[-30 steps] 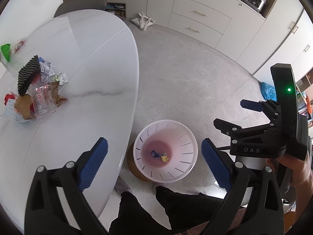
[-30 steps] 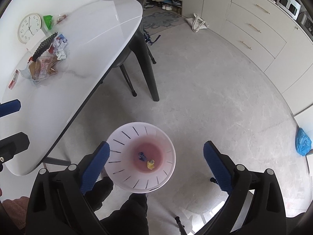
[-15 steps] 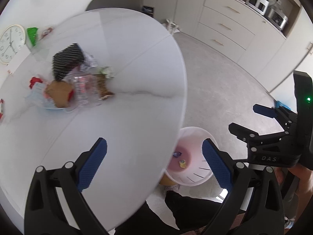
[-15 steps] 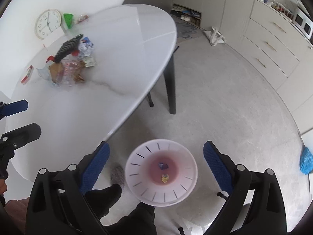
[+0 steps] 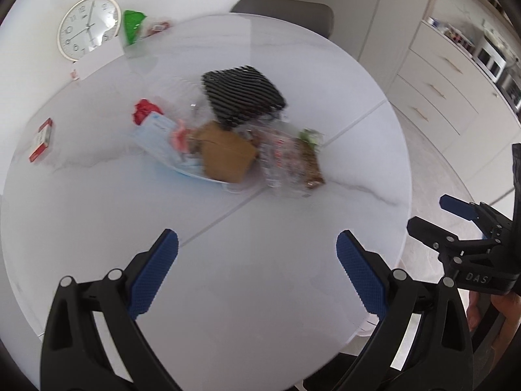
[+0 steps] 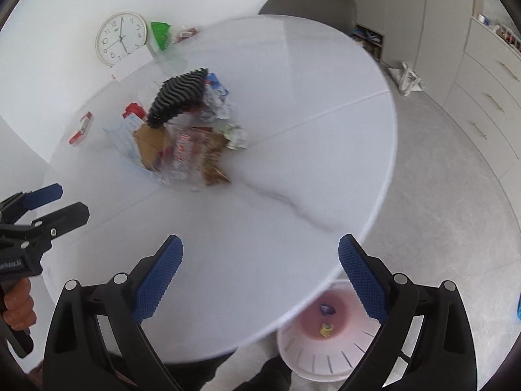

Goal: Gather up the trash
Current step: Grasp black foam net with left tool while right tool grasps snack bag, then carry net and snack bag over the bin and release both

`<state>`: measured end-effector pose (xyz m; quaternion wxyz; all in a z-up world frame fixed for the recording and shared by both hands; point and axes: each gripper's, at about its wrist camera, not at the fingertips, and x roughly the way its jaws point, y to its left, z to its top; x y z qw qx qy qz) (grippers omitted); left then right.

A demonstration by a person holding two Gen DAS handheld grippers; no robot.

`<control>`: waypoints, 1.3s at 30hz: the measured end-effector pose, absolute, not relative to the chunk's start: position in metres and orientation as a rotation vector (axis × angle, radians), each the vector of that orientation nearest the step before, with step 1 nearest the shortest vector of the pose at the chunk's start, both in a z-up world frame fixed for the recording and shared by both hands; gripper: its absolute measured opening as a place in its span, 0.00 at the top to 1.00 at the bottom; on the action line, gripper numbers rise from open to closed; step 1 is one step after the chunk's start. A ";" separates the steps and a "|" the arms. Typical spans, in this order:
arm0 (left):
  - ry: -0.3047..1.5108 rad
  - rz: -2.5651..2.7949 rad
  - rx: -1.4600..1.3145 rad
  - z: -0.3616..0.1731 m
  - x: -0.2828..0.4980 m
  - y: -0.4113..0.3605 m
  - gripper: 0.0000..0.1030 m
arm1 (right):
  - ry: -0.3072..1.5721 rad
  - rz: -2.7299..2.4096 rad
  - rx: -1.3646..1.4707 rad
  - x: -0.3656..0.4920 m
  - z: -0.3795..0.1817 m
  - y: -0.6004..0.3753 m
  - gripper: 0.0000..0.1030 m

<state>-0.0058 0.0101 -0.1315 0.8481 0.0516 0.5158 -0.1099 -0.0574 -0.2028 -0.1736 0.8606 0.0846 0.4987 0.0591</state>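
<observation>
Round white bench (image 6: 293, 169), glossy, faint grey marble vein, thin seam across top. White wall behind. Round white wall clock (image 6: 121, 38) propped at bench's far edge, touching wall. Grey chair (image 6: 309, 8) tucked at far side of bench. Pale grey speckled floor (image 6: 439, 195). Cream cabinets with slim brass drawer handles (image 5: 436, 88) along right wall; appliances (image 5: 491, 58) on counter above, blurred. White tote bag (image 6: 408, 79) on floor near cabinets. Bright, even daylight.
</observation>
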 end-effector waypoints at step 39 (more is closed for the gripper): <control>1.355 -0.181 -0.400 -0.213 0.217 0.012 0.86 | 1.152 0.239 0.268 0.040 -0.223 -0.177 0.07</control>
